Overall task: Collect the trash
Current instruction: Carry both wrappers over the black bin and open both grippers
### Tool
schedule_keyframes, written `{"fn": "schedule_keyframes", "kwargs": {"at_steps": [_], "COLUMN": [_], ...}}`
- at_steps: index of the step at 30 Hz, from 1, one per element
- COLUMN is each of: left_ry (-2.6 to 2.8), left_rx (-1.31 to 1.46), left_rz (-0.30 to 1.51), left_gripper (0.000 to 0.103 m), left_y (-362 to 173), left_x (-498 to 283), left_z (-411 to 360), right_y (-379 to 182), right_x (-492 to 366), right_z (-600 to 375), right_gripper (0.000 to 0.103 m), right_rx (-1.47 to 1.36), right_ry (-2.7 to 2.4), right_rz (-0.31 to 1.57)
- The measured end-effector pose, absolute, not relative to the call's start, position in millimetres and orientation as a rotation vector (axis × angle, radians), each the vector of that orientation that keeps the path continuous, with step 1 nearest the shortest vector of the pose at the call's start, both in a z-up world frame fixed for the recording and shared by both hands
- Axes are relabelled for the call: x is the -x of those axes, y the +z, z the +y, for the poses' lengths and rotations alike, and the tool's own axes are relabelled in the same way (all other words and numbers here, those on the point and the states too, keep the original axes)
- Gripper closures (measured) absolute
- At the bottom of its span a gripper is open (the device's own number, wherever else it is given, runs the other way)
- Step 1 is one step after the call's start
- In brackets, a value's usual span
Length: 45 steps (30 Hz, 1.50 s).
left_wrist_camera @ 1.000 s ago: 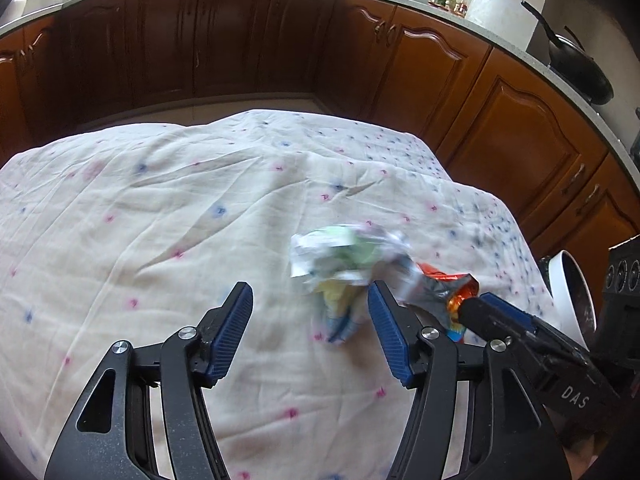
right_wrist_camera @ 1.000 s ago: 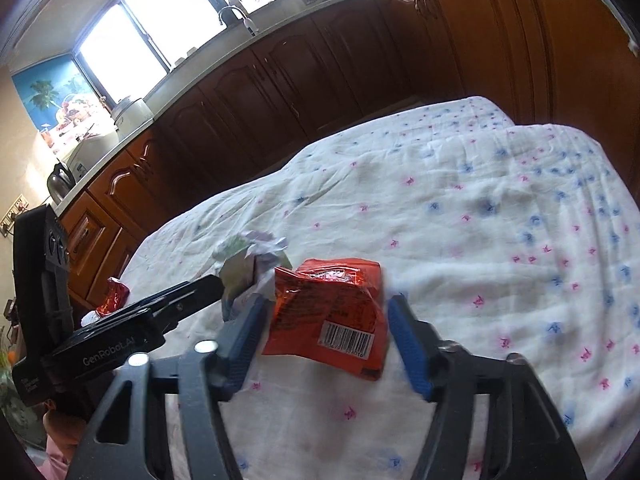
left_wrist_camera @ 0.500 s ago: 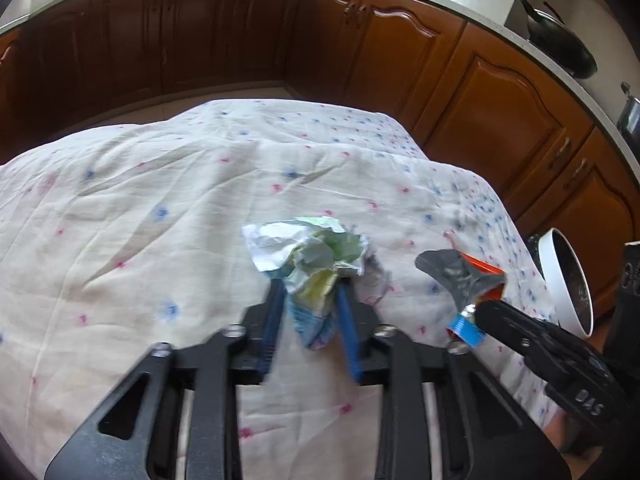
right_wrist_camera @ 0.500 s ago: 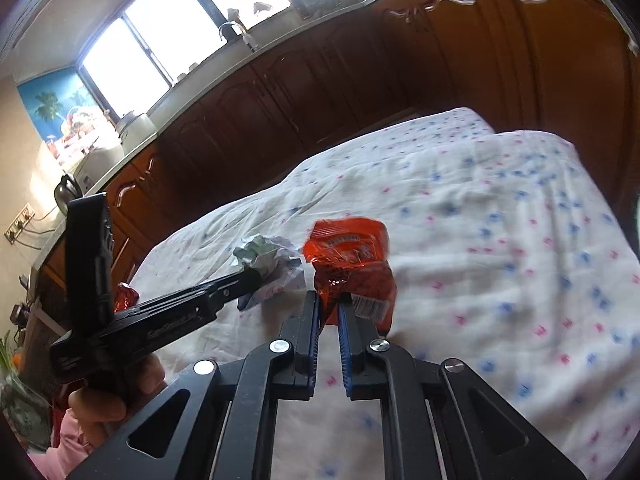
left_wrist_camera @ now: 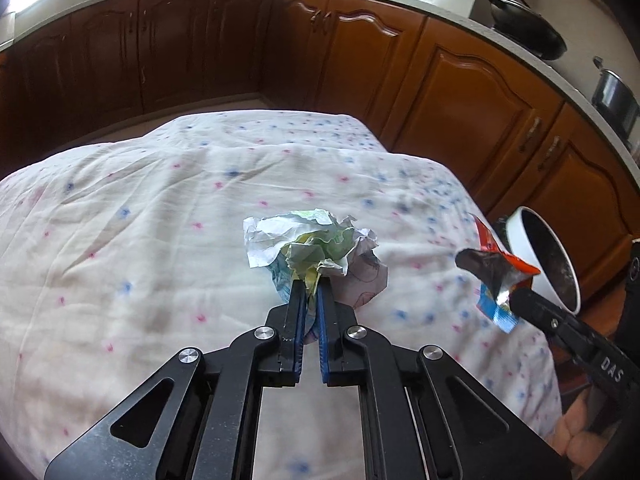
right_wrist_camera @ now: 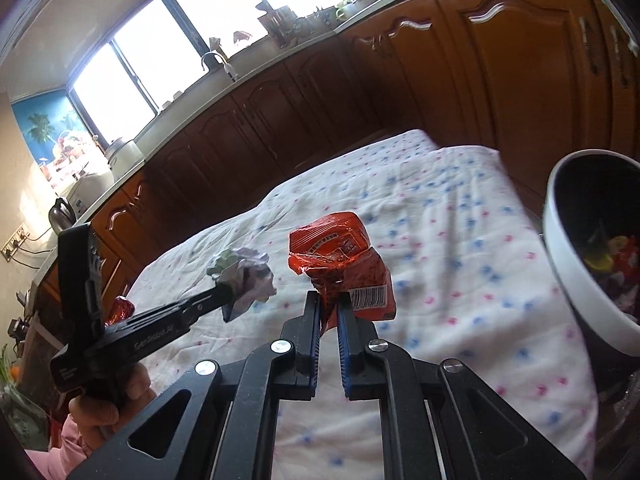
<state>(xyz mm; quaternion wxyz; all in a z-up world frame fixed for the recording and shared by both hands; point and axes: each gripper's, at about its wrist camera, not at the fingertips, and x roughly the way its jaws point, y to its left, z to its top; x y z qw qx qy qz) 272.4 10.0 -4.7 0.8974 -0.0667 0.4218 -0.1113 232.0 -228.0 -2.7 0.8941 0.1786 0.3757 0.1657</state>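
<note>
My left gripper (left_wrist_camera: 311, 286) is shut on a crumpled ball of white and green paper (left_wrist_camera: 310, 246), lifted just above the spotted cloth (left_wrist_camera: 140, 248). In the right wrist view the same paper ball (right_wrist_camera: 248, 276) shows at the left gripper's tip. My right gripper (right_wrist_camera: 329, 300) is shut on an orange snack wrapper (right_wrist_camera: 340, 252) with a barcode, held above the cloth. From the left wrist view that wrapper (left_wrist_camera: 496, 276) hangs at the right, silver inside showing. A white bin (right_wrist_camera: 580, 264) with a dark inside stands at the right edge, with colourful trash in it.
Brown kitchen cabinets (left_wrist_camera: 460, 92) ring the covered table on the far and right sides. The bin (left_wrist_camera: 540, 256) sits beyond the table's right edge. A small red wrapper (right_wrist_camera: 120, 308) lies at the table's left edge. A hand (right_wrist_camera: 104, 408) holds the left gripper's handle.
Both grippers went from open around their items to shut on them. The paper ball and the orange wrapper have come up off the cloth, and both grippers have swung toward the bin.
</note>
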Motion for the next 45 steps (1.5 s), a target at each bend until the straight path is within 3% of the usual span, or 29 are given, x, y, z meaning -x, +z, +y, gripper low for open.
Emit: {"fn": "schedule_keyframes", "kwargs": {"at_steps": [19,45], "left_ry": [-0.347,-0.489], "left_rx": [0.016,-0.073], "left_rz": [0.823,0.797], "left_gripper": [0.098,0.098], "left_y": [24,46], "left_x": [-214,-211], "left_z": [-83,-191], "right_y": [17,32], "right_x": [-175,-149], "right_z": [-298,-406], "right_gripper": [0.095,0.095], "right_rx": [-0.409,-0.443], "right_ry": [0.241,0.068], "right_rz": [0.702,0.639]}}
